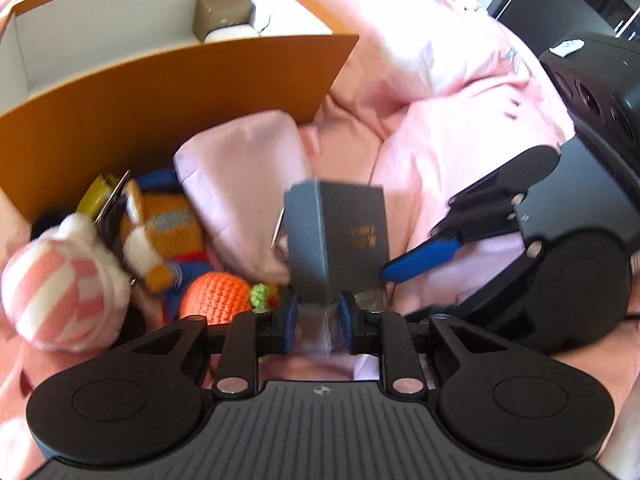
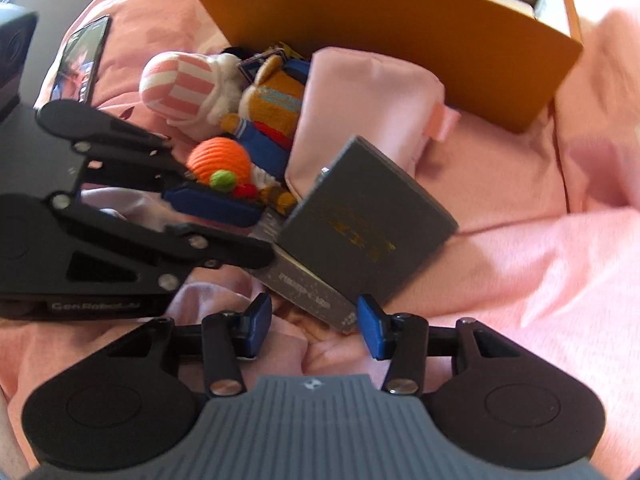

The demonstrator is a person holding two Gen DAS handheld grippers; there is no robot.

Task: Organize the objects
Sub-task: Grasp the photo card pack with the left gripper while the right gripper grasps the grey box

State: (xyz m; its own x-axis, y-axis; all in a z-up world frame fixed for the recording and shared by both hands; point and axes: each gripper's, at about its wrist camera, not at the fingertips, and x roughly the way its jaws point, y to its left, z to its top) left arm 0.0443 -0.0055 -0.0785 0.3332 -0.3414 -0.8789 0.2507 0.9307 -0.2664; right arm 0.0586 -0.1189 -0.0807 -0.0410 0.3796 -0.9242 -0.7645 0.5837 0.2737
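A dark grey box [image 1: 336, 232] with gold lettering stands tilted on the pink bedding. My left gripper [image 1: 319, 312] is shut on its lower edge, the blue pads pressed against it from both sides. In the right wrist view the same grey box [image 2: 360, 228] leans over a flat grey part with pale print. My right gripper [image 2: 316, 326] is open just below it; a corner of that flat part reaches between the pads, close to the right one, and nothing is pinched. Its blue finger [image 1: 424, 256] shows beside the box's right edge in the left wrist view.
An orange cardboard box [image 1: 160, 92] with white inner walls stands behind and holds a small brown box [image 1: 224, 12]. A pink pouch [image 2: 360, 96], a pink-striped plush [image 2: 176, 84], an orange plush [image 2: 272, 104] and a crochet orange [image 2: 218, 158] lie before it. A phone [image 2: 84, 56] lies far left.
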